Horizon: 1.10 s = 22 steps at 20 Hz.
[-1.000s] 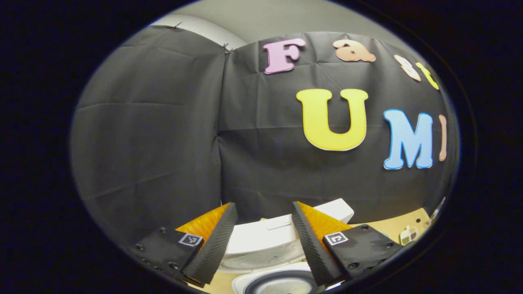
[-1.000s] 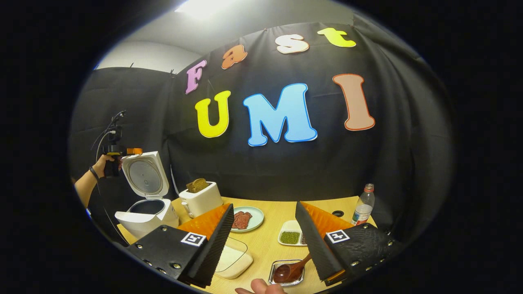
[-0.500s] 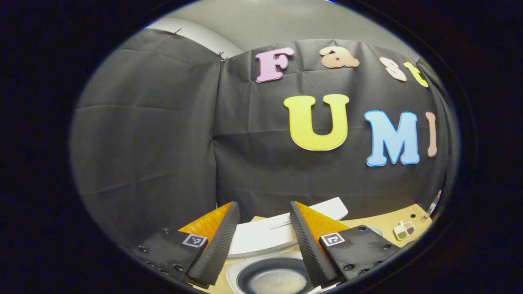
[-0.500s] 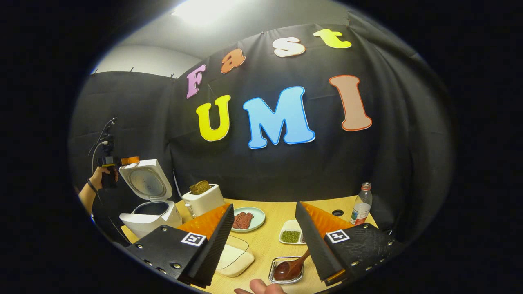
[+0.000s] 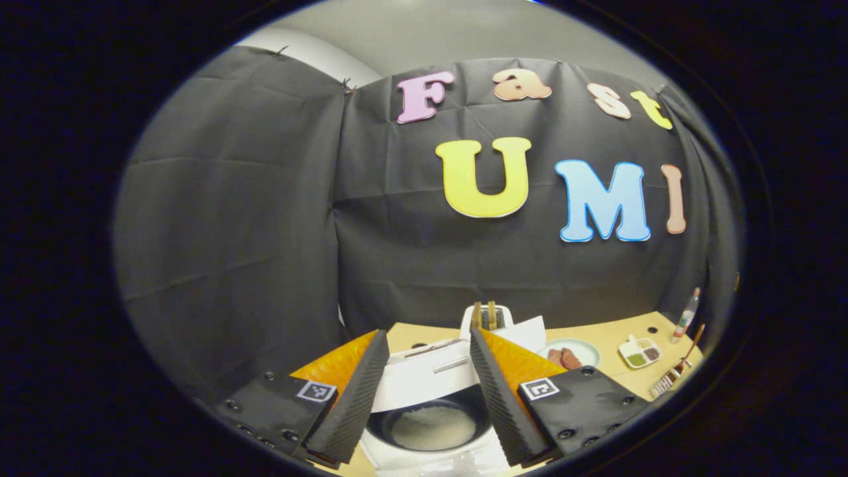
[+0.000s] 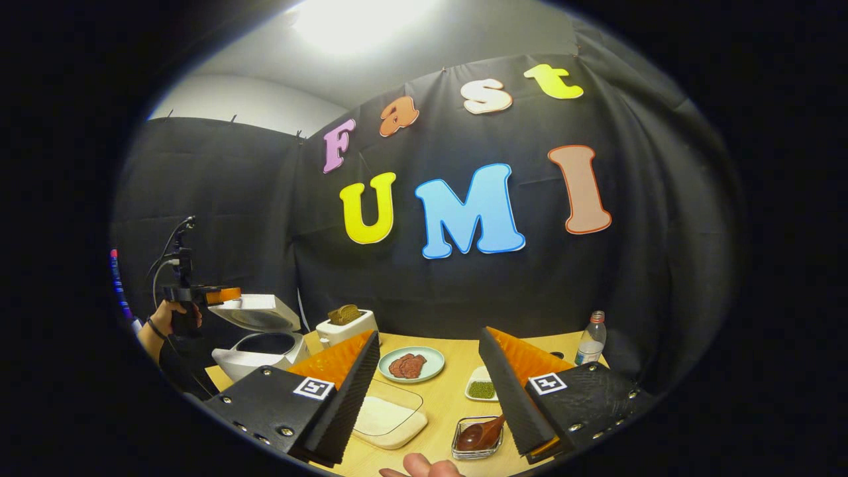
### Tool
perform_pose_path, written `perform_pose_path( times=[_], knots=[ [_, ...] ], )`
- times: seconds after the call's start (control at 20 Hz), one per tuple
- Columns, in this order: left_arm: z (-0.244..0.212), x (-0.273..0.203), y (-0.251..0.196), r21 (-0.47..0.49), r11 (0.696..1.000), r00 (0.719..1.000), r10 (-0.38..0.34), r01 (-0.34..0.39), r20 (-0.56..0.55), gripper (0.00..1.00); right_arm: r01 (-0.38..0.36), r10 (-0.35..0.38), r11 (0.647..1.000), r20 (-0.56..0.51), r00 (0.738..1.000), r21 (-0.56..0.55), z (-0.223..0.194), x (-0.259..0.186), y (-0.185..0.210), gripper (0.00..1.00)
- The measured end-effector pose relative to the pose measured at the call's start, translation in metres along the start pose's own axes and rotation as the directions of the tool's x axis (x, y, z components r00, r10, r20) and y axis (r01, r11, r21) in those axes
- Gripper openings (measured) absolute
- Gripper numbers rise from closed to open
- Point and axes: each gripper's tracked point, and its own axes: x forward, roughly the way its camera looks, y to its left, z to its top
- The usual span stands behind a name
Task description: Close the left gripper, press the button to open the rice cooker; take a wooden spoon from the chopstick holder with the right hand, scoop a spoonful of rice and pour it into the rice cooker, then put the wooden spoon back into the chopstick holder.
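Observation:
The white rice cooker (image 6: 255, 358) stands at the table's left end, its lid (image 6: 255, 311) tilted about halfway down over the pot. My left gripper (image 6: 205, 293), held by a hand, touches the lid's top edge. In the left gripper view the left gripper (image 5: 427, 334) is open, the lid (image 5: 430, 374) lies between its fingers, and the pot (image 5: 430, 427) below holds white rice. My right gripper (image 6: 429, 333) hangs open above the table. The wooden spoon (image 6: 480, 435) lies in a small clear holder beneath it, beside a clear container of rice (image 6: 387, 421).
A toaster with bread (image 6: 346, 324) stands behind the cooker. A plate of meat (image 6: 411, 364), a dish of green beans (image 6: 482, 387) and a bottle (image 6: 589, 344) sit on the wooden table (image 6: 450, 344). A fingertip (image 6: 421, 467) shows at the bottom edge.
The cooker's lid has swung from upright to about halfway down, with the left gripper following it down. The right gripper has hardly moved.

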Motion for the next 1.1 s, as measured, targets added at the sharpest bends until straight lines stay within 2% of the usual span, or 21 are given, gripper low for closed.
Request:
perform_pose_path(
  times=[0.05, 0.1, 0.15, 0.2, 0.25, 0.3, 0.4, 0.45, 0.5, 0.6, 0.7, 0.8, 0.85, 0.9, 1.05, 1.1],
  knots=[
    [-0.002, -0.003, -0.002, -0.006, 1.000, 1.000, -0.013, 0.013, -0.007, 0.90, -0.004, 0.004, 1.000, 0.001, 1.000, 0.002, 0.000, -0.001, 0.001, 0.91],
    [-0.003, -0.004, -0.001, -0.005, 1.000, 1.000, -0.015, 0.015, -0.005, 0.82, -0.010, 0.010, 1.000, 0.001, 1.000, 0.008, 0.000, -0.002, 0.003, 0.92],
    [-0.004, -0.004, 0.001, 0.001, 1.000, 1.000, -0.003, 0.003, -0.009, 0.82, -0.010, 0.010, 1.000, 0.000, 1.000, 0.013, 0.000, -0.003, 0.003, 0.92],
    [-0.008, -0.004, 0.001, 0.005, 1.000, 1.000, 0.006, -0.006, -0.020, 0.89, -0.008, 0.008, 1.000, 0.000, 1.000, 0.013, 0.000, -0.004, 0.002, 0.92],
    [-0.013, -0.004, -0.001, 0.000, 1.000, 0.999, 0.007, -0.007, -0.043, 0.89, -0.003, 0.003, 1.000, 0.000, 1.000, 0.012, -0.001, -0.005, 0.000, 0.91],
    [-0.020, -0.006, -0.004, -0.014, 1.000, 0.997, -0.002, 0.001, -0.071, 0.83, -0.001, 0.001, 1.000, 0.001, 1.000, 0.013, -0.001, -0.005, -0.003, 0.91],
    [-0.043, -0.008, -0.012, -0.061, 0.997, 0.988, -0.054, 0.045, -0.142, 0.88, -0.004, 0.003, 1.000, 0.003, 1.000, 0.030, -0.003, -0.008, -0.004, 0.91],
    [-0.059, -0.009, -0.019, -0.100, 0.991, 0.976, -0.105, 0.087, -0.189, 0.90, -0.004, 0.004, 0.999, 0.004, 1.000, 0.038, -0.003, -0.008, -0.006, 0.91],
    [-0.071, -0.011, -0.028, -0.112, 0.987, 0.972, -0.136, 0.117, -0.190, 0.92, -0.001, 0.001, 0.999, 0.003, 1.000, 0.042, -0.005, -0.010, -0.008, 0.91],
    [-0.077, -0.003, -0.015, -0.010, 0.999, 0.992, -0.049, 0.048, -0.120, 0.78, 0.013, -0.013, 0.999, 0.000, 1.000, 0.039, -0.006, -0.008, -0.015, 0.91],
    [-0.087, -0.002, -0.023, 0.017, 0.999, 0.996, -0.040, 0.041, -0.083, 0.63, 0.023, -0.023, 0.999, -0.002, 1.000, 0.038, -0.006, -0.009, -0.018, 0.91],
    [-0.094, -0.004, -0.026, 0.019, 0.999, 0.998, -0.033, 0.034, -0.048, 0.64, 0.025, -0.025, 0.999, -0.006, 1.000, 0.041, -0.009, -0.009, -0.018, 0.91],
    [-0.097, -0.005, -0.025, 0.020, 0.999, 0.999, -0.025, 0.026, -0.030, 0.60, 0.025, -0.025, 0.999, -0.009, 1.000, 0.044, -0.011, -0.010, -0.018, 0.91],
    [-0.097, -0.008, -0.026, 0.024, 1.000, 1.000, -0.019, 0.020, -0.005, 0.64, 0.025, -0.024, 0.999, -0.013, 1.000, 0.045, -0.013, -0.008, -0.018, 0.91],
    [-0.103, -0.015, -0.025, 0.037, 0.999, 0.998, -0.009, 0.007, 0.066, 0.62, 0.015, -0.013, 0.999, -0.031, 0.999, 0.048, -0.018, -0.007, -0.014, 0.91],
    [-0.110, -0.016, -0.028, 0.041, 0.999, 0.997, -0.013, 0.010, 0.070, 0.64, 0.011, -0.009, 0.999, -0.037, 0.999, 0.049, -0.020, -0.007, -0.012, 0.92]
  ],
)
